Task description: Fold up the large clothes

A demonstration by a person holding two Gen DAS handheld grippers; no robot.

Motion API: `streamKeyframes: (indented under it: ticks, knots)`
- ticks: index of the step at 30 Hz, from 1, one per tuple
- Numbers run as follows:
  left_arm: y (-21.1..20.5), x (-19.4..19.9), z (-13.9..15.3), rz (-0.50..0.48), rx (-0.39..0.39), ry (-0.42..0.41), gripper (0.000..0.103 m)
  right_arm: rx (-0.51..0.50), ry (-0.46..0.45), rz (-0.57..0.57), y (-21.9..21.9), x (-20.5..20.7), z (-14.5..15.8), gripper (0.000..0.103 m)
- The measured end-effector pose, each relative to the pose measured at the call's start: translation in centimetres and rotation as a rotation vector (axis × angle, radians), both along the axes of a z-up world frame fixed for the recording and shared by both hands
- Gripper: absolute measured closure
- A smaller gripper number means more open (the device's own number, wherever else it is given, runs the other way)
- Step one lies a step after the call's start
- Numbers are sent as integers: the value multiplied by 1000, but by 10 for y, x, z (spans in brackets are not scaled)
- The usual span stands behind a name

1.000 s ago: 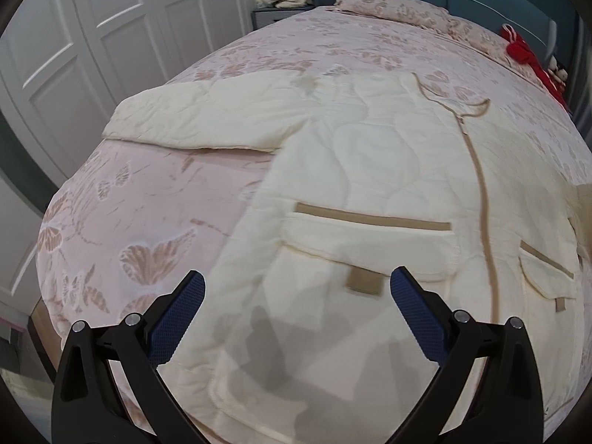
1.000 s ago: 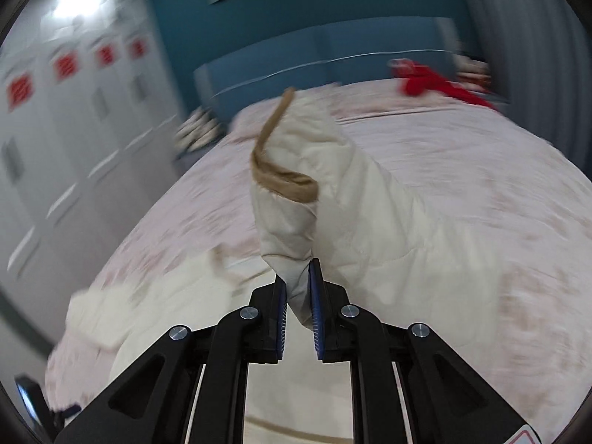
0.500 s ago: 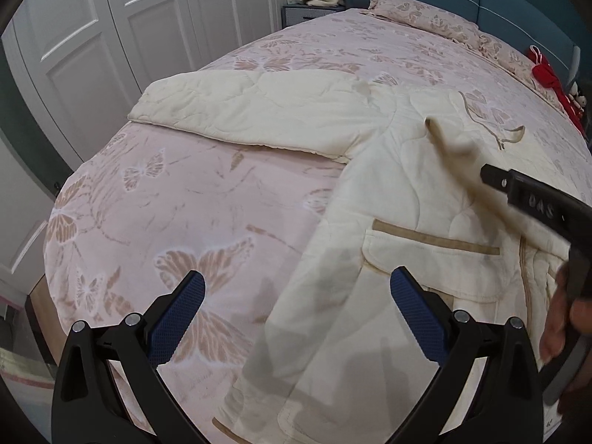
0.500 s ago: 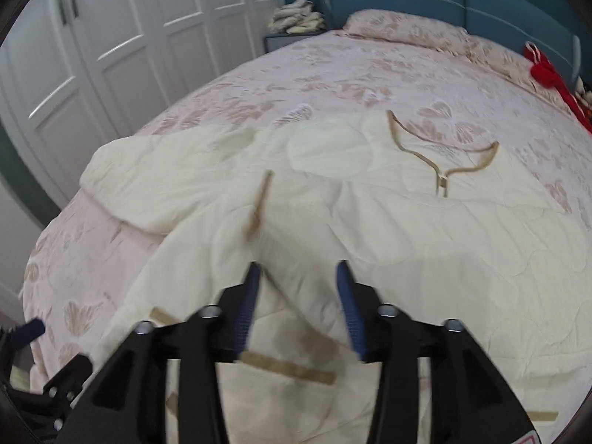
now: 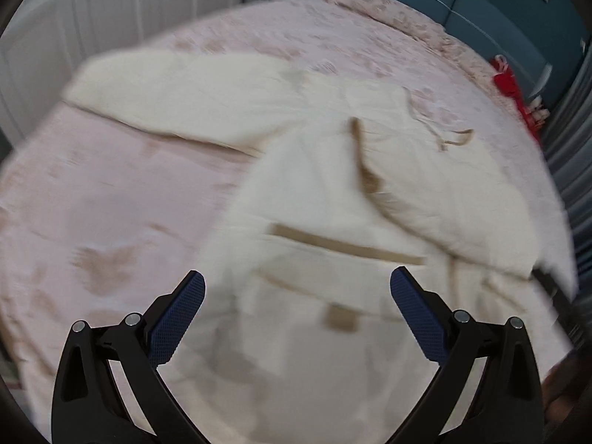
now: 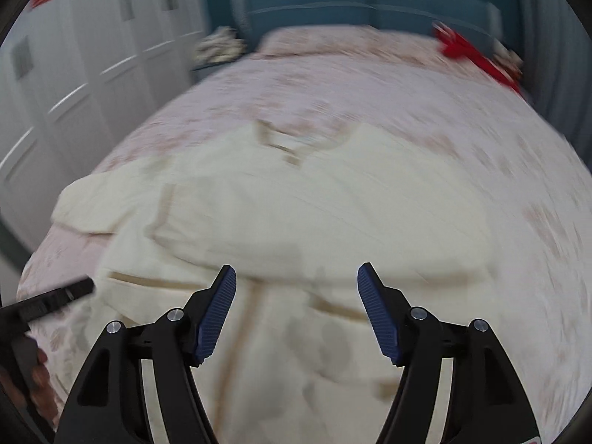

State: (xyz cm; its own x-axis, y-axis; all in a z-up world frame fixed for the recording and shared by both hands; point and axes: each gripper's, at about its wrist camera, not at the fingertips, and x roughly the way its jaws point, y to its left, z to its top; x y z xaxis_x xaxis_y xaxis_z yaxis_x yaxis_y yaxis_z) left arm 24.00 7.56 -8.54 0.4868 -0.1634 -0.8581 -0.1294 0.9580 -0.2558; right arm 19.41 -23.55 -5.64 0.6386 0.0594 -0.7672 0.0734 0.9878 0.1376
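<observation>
Wardrobe doors (image 6: 74,85), white, blurred, run along the far left, with a nightstand pile of pale cloth (image 6: 218,46) next to them by the teal headboard (image 6: 370,3). Bed (image 5: 111,199) with a pink patterned cover fills most of both views, pillow (image 5: 388,11) up at the head end. Cream quilted jacket (image 5: 333,192) lies spread on the cover, front up, collar toward the pillow, hem toward the onlooker's end. Its one sleeve (image 5: 177,92) stretches out flat to the left over the pink cover; the other sleeve (image 5: 425,199) is folded across the chest, its tan cuff landing near the middle above the pocket trim (image 5: 344,246). Left gripper (image 5: 298,310) hangs over the jacket's lower left front, jaws wide apart, nothing between the pads, not touching the cloth as far as the blur lets me tell. Right gripper (image 6: 296,310) hovers over the lower middle of the jacket, jaws opening, nothing pinched between them, folded sleeve lying free just beyond the tips. Red item (image 6: 473,55) sits at the far right near the headboard. Heavy motion blur in both views.
</observation>
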Motion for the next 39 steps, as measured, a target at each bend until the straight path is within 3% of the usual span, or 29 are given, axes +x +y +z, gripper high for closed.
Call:
streamKeyframes:
  ticks: [4, 8, 10, 13, 16, 18, 19, 21, 23, 26, 28, 30, 34, 36, 39]
  knots:
    - [-15, 32, -16, 1, -171, 35, 5, 132, 60, -196, -75, -13, -26, 36]
    - [-32, 61, -36, 6, -227, 82, 6, 239, 62, -308, -122, -10, -40, 36]
    - [-37, 71, -40, 5, -243, 82, 13, 284, 64, -344, -137, -2, -49, 36]
    - [-51, 88, -38, -39, -214, 66, 35, 331, 68, -386, -150, 11, -60, 38]
    - [-64, 104, -42, -88, -185, 80, 66, 365, 78, -409, -160, 26, -70, 45]
    - [-70, 116, -44, -112, -164, 89, 90, 404, 82, -412, -166, 37, -77, 58]
    - [-72, 120, -42, -116, -153, 80, 94, 425, 81, -411, -169, 46, -79, 63]
    - [-71, 126, -32, -122, -134, 46, 97, 452, 80, -400, -171, 60, -78, 87]
    - [-67, 133, -5, -122, -118, -34, 98, 465, 46, -360, -168, 71, -65, 91]
    - [-59, 137, 35, -121, -75, -145, 98, 395, -73, -275, -148, 77, -19, 91]
    - [-53, 135, 45, -121, -21, -182, 98, 370, -119, -227, -137, 77, -2, 92]
    - [-48, 136, 28, -121, 27, -143, 97, 313, -65, -198, -126, 82, -19, 91]
    - [-54, 137, -41, -128, 130, 3, 97, 276, 129, -217, -116, 89, -89, 89]
    - [-55, 132, -60, -125, 150, 3, 97, 259, 114, -219, -116, 85, -90, 83]
    - [-56, 130, -62, -122, 175, -19, 95, 199, 114, -222, -115, 79, -75, 74]
